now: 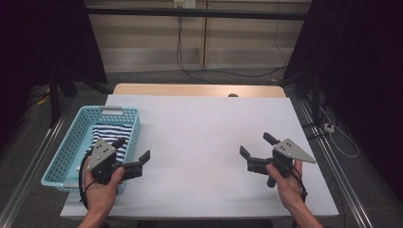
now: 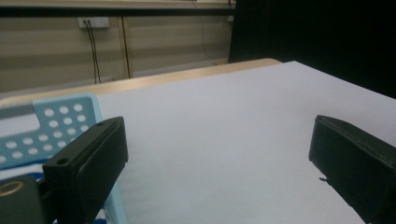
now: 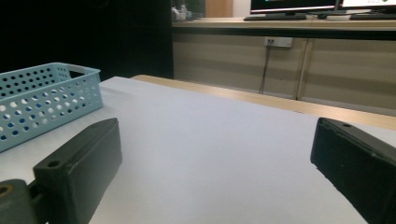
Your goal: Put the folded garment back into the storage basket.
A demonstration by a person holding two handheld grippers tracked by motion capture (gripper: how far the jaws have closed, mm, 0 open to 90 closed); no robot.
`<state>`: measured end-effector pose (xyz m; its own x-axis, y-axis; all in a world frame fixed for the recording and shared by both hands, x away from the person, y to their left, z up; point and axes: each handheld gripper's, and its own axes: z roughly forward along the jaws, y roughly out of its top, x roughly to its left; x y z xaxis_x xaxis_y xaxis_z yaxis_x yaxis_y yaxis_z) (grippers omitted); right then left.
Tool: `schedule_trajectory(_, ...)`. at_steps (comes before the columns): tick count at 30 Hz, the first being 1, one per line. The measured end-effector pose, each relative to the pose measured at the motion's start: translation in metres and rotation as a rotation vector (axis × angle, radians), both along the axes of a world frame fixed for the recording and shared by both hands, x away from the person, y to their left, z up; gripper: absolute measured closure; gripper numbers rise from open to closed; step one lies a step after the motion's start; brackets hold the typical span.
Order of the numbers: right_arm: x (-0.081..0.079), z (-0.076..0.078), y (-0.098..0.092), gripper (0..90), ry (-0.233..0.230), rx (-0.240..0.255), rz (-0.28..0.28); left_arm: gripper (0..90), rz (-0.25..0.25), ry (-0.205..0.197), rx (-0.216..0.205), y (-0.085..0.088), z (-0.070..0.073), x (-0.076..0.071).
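Because the counter (image 1: 199,142) is covered by one wide white sheet and is bare between the hands, the likeliest trouble lies at its left edge, where one blue basket (image 1: 71,142) sits partly over the sheet's border. One striped cloth (image 1: 107,135), navy and white, lies folded inside that basket, and it looks like the thing to be lifted out. The basket seems light, so a gripper catching its perforated wall or rim could drag or tip it toward the counter's edge. The cloth, being soft, could be pinched by a single layer and unfold or snag on the rim as it rises. Two grippers are in play. The left gripper (image 1: 133,152) hovers just beside the basket's near right corner, jaws spread wide and empty, one jaw over the basket. The right gripper (image 1: 256,145) is well apart on the bare sheet, jaws likewise spread and holding nothing
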<state>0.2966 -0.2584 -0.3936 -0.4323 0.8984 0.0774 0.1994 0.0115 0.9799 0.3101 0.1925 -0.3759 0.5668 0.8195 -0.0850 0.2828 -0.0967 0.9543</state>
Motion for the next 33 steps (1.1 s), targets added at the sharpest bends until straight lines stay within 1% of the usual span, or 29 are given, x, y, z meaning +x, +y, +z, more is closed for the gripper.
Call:
schedule_trajectory(1,-0.002,-0.001,-0.005,1.4,-0.002,-0.012,-0.009,4.7,0.004,-0.010,-0.002,0.000,-0.002,-0.001)
schedule_trajectory(2,-0.005,-0.001,-0.008,1.9,0.004,-0.009,-0.024,4.7,-0.002,-0.013,-0.007,-0.001,-0.003,-0.001)
schedule_trajectory(3,-0.007,-0.001,-0.010,2.2,0.000,0.003,-0.040,4.7,-0.007,-0.013,0.000,-0.002,-0.003,-0.001)
schedule_trajectory(4,-0.009,-0.001,-0.013,2.2,-0.009,0.003,-0.049,4.7,0.001,-0.015,0.005,-0.002,-0.004,-0.002)
schedule_trajectory(5,-0.012,-0.001,-0.017,2.2,-0.009,-0.004,-0.056,4.7,0.003,-0.011,0.000,-0.001,-0.004,-0.003)
schedule_trajectory(6,-0.014,-0.001,-0.019,2.2,-0.007,0.004,-0.066,4.7,-0.002,-0.007,-0.001,-0.002,-0.005,-0.004)
schedule_trajectory(7,-0.016,-0.002,-0.022,2.2,-0.009,-0.004,-0.067,4.7,0.001,-0.012,0.012,-0.002,-0.007,-0.006)
schedule_trajectory(8,-0.019,-0.002,-0.024,2.2,-0.006,0.000,-0.075,4.7,-0.002,-0.010,0.017,-0.002,-0.008,-0.008)
schedule_trajectory(9,-0.021,-0.004,-0.027,2.1,-0.006,-0.008,-0.077,4.7,-0.006,-0.004,0.009,-0.001,-0.010,-0.010)
schedule_trajectory(10,-0.023,-0.006,-0.028,2.0,0.000,-0.002,-0.083,4.7,-0.006,-0.002,-0.003,0.000,-0.011,-0.012)
schedule_trajectory(12,-0.026,-0.009,-0.032,1.8,0.008,-0.009,-0.093,4.7,0.015,-0.010,0.013,0.005,-0.013,-0.016)
schedule_trajectory(13,-0.028,-0.013,-0.034,1.8,0.010,-0.006,-0.108,4.7,0.025,-0.013,0.017,0.007,-0.014,-0.018)
schedule_trajectory(14,-0.029,-0.015,-0.035,1.8,0.017,-0.008,-0.114,4.7,0.031,-0.008,0.013,0.009,-0.015,-0.019)
schedule_trajectory(15,-0.031,-0.016,-0.036,1.8,0.020,-0.011,-0.113,4.7,0.040,-0.008,0.019,0.011,-0.016,-0.021)
schedule_trajectory(16,-0.032,-0.016,-0.037,1.8,0.016,-0.019,-0.121,4.7,0.048,-0.012,0.021,0.012,-0.017,-0.022)
schedule_trajectory(18,-0.034,-0.016,-0.040,1.8,0.007,-0.012,-0.122,4.7,0.055,-0.020,0.018,0.014,-0.017,-0.024)
schedule_trajectory(20,-0.039,-0.019,-0.042,1.7,0.004,-0.021,-0.134,4.6,0.066,-0.022,0.018,0.016,-0.017,-0.026)
schedule_trajectory(22,-0.043,-0.021,-0.043,1.6,0.006,-0.026,-0.126,4.6,0.074,-0.016,0.015,0.019,-0.019,-0.027)
schedule_trajectory(23,-0.044,-0.021,-0.043,1.6,0.003,-0.021,-0.126,4.6,0.076,-0.008,0.017,0.020,-0.020,-0.029)
schedule_trajectory(24,-0.046,-0.020,-0.044,1.5,0.004,-0.017,-0.117,4.6,0.082,-0.017,0.023,0.022,-0.021,-0.030)
schedule_trajectory(25,-0.047,-0.020,-0.044,1.4,-0.001,-0.016,-0.115,4.6,0.085,-0.014,0.015,0.022,-0.020,-0.030)
schedule_trajectory(26,-0.047,-0.020,-0.044,1.5,0.000,-0.017,-0.108,4.6,0.092,-0.023,0.025,0.023,-0.019,-0.031)
schedule_trajectory(28,-0.046,-0.022,-0.042,1.4,0.007,-0.027,-0.102,4.5,0.098,-0.020,0.020,0.024,-0.019,-0.030)
schedule_trajectory(29,-0.045,-0.023,-0.040,1.4,0.007,-0.027,-0.096,4.5,0.104,-0.021,0.029,0.025,-0.020,-0.029)
schedule_trajectory(31,-0.044,-0.024,-0.038,1.5,0.003,-0.037,-0.090,4.5,0.106,-0.018,0.024,0.026,-0.020,-0.028)
schedule_trajectory(33,-0.044,-0.024,-0.037,1.4,0.003,-0.032,-0.083,4.5,0.107,-0.013,0.018,0.027,-0.020,-0.027)
